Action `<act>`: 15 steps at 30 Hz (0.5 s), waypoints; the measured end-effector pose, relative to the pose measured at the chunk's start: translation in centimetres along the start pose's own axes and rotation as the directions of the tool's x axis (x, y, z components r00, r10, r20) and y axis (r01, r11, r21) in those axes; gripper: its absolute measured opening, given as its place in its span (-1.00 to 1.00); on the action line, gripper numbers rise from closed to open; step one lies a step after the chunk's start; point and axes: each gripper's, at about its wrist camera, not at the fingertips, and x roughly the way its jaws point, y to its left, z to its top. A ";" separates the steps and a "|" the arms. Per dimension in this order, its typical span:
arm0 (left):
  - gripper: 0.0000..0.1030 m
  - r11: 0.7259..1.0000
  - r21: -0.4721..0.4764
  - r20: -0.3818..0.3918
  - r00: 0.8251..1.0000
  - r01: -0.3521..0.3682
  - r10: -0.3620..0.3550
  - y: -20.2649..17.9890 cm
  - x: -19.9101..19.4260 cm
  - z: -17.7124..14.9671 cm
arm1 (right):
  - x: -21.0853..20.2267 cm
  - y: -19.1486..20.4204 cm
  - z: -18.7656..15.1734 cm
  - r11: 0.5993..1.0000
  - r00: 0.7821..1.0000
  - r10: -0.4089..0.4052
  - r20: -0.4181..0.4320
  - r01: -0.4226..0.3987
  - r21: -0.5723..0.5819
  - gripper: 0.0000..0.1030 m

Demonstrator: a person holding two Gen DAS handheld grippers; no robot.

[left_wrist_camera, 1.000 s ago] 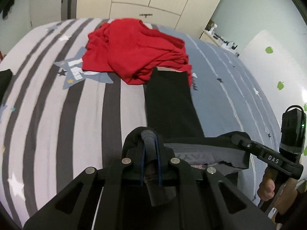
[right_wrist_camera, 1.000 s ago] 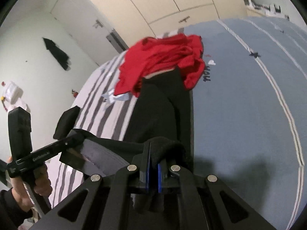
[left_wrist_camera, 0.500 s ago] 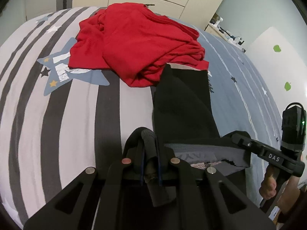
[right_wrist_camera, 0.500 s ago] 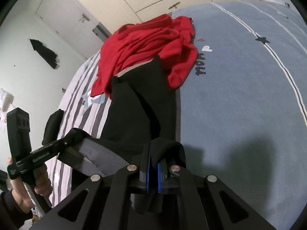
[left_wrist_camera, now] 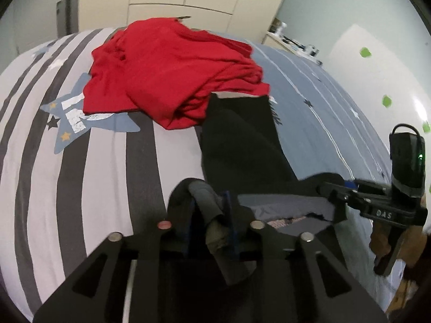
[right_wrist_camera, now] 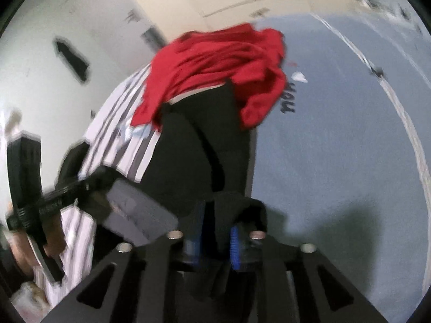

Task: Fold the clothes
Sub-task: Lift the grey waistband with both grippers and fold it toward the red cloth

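Your left gripper [left_wrist_camera: 211,215] and right gripper [right_wrist_camera: 215,228] are both opening, with the top edge of the black pants [left_wrist_camera: 242,140] between their pads. The pants stretch away over the bed [left_wrist_camera: 107,161] to the red clothes [left_wrist_camera: 172,72].

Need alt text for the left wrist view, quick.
The left gripper, jaws opening, has the waistband of black trousers between them; the right gripper has the other end. A red garment lies heaped beyond on the striped bed.
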 end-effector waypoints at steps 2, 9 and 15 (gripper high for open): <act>-0.05 0.999 -0.027 0.018 1.000 0.018 -0.018 0.5 -0.5 -0.1 | -1.1 0.7 -0.8 0.999 1.000 -0.024 0.008 0.025 -0.047 -0.21; -0.05 0.999 -0.031 0.029 0.999 -0.019 0.020 0.8 0.2 0.8 | -0.3 0.4 -0.9 1.000 1.000 -0.015 0.000 0.015 -0.008 -0.18; -0.05 1.000 0.000 0.037 0.999 -0.008 0.008 0.6 -2.0 -1.8 | -2.9 2.2 -3.4 0.995 0.998 -0.051 0.042 0.054 -0.085 -0.18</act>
